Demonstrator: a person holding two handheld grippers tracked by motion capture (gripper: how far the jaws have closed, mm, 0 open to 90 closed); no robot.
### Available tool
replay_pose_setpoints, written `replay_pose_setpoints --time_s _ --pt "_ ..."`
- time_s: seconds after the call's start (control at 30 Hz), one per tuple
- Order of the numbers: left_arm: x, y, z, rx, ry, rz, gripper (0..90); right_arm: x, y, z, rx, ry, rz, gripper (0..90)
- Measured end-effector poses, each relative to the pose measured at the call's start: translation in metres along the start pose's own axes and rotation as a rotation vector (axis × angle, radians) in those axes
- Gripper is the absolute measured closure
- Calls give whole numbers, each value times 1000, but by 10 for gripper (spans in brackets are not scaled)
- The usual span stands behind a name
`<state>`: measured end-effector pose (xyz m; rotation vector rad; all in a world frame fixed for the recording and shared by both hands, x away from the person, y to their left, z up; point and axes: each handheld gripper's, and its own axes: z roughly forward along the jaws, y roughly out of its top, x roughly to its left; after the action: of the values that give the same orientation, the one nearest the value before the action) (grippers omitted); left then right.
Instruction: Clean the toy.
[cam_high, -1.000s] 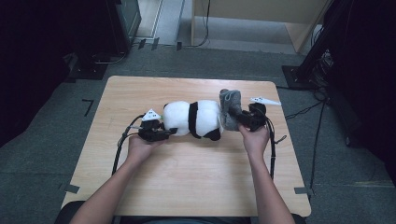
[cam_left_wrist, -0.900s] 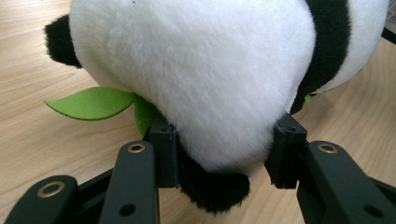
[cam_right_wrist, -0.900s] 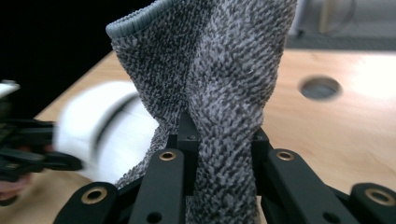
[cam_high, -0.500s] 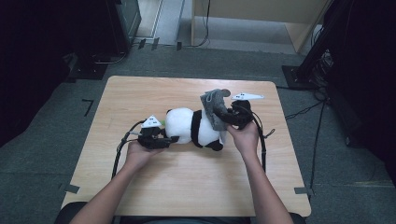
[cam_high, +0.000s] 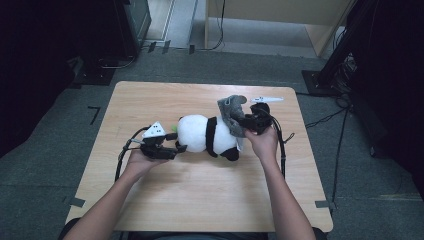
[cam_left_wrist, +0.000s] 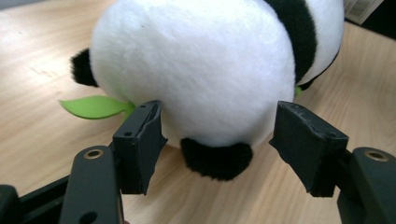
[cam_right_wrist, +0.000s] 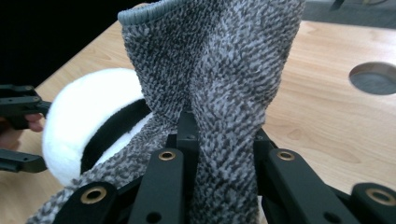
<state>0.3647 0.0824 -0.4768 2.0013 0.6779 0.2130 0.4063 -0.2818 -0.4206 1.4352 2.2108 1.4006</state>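
At mid-counter (cam_high: 150, 200), the left tool (cam_high: 176, 148), jaws just opening, straddles the panda (cam_high: 200, 132) untouched; the right tool (cam_high: 239, 121) pinches the sock (cam_high: 231, 107); no writing is legible.

Table (cam_high: 200, 200): light wood top with rounded corners, a round hole (cam_right_wrist: 373, 78) near one edge. Floor (cam_high: 45, 195): grey carpet, marked with dark tape pieces (cam_high: 93, 114). Black stand base (cam_high: 320, 80) beyond the far right corner. Black cables (cam_high: 335, 117) trailing on the carpet at right.
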Motion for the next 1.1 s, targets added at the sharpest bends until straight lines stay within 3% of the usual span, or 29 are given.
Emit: replay_pose_setpoints --time_s 0.17,0.27,0.43,0.63,0.93,1.1 --pt "9 3 -3 -29 -15 7 330 -4 5 4 14 1 4 758" --pt "13 7 -3 -26 -50 -5 329 -6 8 8 15 -7 -2 759" --pt "9 3 2 -10 -46 38 288 -10 8 12 21 2 26 758" --pt "9 -4 9 3 -64 14 258 -15 7 15 23 8 45 758" --pt "8 -5 25 -26 -16 -8 200 -16 11 19 39 2 54 758" --pt "10 -5 29 -39 7 -7 235 -16 15 22 47 -12 48 758"
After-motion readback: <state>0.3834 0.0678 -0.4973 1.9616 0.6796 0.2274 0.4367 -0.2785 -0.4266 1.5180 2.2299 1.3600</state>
